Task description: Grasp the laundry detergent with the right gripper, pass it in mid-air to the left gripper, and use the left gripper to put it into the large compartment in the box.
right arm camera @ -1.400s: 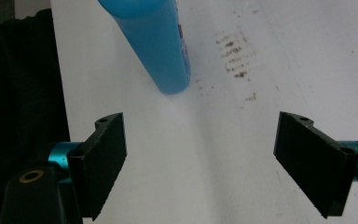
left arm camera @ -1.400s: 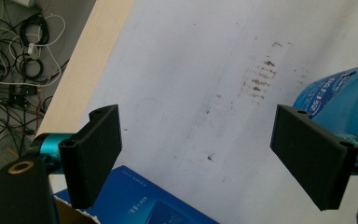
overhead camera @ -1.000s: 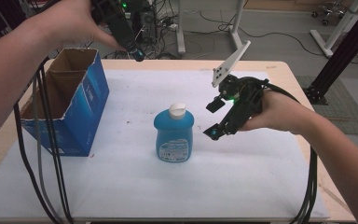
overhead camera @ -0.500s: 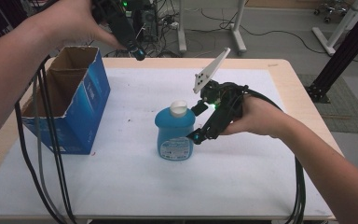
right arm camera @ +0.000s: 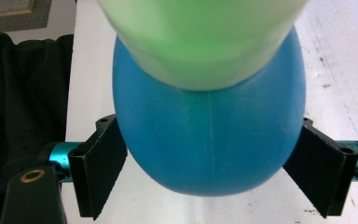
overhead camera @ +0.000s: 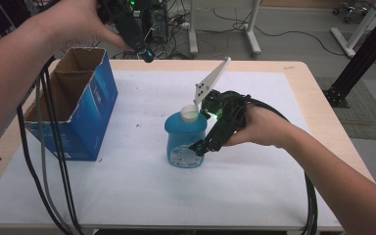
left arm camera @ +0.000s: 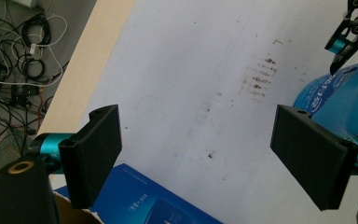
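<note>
- Blue bottle (overhead camera: 186,139) with a pale cap (overhead camera: 189,113), upright near the middle of a white sheet (overhead camera: 142,191) on a wooden table (overhead camera: 318,112).
- Right gripper (overhead camera: 199,148) reaching in from the right at the bottle's side, jaws spread to either side of the bottle's round body.
- In the right gripper view, bottle (right arm camera: 209,135) seated between the two black pads (right arm camera: 103,163), both pads at or just beside its sides; firm squeeze cannot be told.
- Left gripper (overhead camera: 146,53) held high over the table's far left edge, jaws wide apart, nothing between them.
- In the left gripper view, bare white sheet (left arm camera: 191,93) between the open pads (left arm camera: 95,149), bottle (left arm camera: 340,100) at the right edge.
- Blue cardboard box (overhead camera: 85,105), top open, at the left of the sheet, well apart from the bottle.
- Black cables (overhead camera: 49,171) trailing down from the left arm in front of the box.
</note>
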Tool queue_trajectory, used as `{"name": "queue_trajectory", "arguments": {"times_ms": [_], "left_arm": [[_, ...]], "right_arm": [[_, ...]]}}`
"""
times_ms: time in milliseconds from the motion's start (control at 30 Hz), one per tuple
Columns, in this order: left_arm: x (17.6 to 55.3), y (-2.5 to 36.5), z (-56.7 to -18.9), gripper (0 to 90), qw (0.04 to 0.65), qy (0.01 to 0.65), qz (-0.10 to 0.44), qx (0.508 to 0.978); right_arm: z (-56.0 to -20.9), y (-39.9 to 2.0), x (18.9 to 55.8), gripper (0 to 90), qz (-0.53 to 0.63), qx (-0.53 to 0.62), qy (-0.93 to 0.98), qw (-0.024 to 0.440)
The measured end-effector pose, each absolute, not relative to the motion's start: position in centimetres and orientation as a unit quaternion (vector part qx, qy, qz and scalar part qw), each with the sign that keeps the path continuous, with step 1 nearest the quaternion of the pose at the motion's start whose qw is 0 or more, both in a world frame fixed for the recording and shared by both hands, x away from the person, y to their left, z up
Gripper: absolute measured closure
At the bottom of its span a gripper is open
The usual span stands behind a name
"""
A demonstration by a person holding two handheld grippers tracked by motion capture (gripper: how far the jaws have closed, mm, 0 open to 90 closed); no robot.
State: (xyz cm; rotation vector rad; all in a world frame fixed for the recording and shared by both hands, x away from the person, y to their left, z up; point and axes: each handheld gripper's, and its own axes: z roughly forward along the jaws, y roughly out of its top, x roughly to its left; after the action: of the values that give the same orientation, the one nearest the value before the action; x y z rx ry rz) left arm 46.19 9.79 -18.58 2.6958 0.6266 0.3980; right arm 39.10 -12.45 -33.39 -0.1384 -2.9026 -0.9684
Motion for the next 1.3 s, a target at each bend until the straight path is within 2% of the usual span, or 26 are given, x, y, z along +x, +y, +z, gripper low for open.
{"name": "queue_trajectory", "arguments": {"times_ms": [300, 333, 367, 400, 900, 1300], "left_arm": [[46.08, 9.75, -18.52, 16.6, 0.171, 0.220, 0.143, 0.950], [46.07, 9.75, -18.54, 16.6, 0.170, 0.221, 0.143, 0.950], [46.07, 9.75, -18.54, 16.6, 0.170, 0.221, 0.143, 0.950], [46.06, 9.75, -18.55, 16.6, 0.171, 0.220, 0.143, 0.950], [45.99, 9.94, -18.52, 16.6, 0.172, 0.220, 0.141, 0.950], [46.00, 9.81, -18.59, 16.6, 0.171, 0.214, 0.141, 0.951]], "right_arm": [[-33.45, -12.23, 39.01, 18.6, -0.318, -0.039, -0.947, 0.029], [-33.44, -12.21, 38.92, 19.5, -0.316, -0.043, -0.947, 0.029], [-33.47, -12.21, 39.00, 26.1, -0.318, -0.035, -0.947, 0.028], [-33.43, -12.25, 38.95, 26.8, -0.319, -0.033, -0.947, 0.029], [-33.59, -12.23, 39.09, 27.7, -0.318, -0.032, -0.947, 0.029], [-33.71, -12.23, 39.22, 31.8, -0.320, -0.029, -0.946, 0.036]]}}
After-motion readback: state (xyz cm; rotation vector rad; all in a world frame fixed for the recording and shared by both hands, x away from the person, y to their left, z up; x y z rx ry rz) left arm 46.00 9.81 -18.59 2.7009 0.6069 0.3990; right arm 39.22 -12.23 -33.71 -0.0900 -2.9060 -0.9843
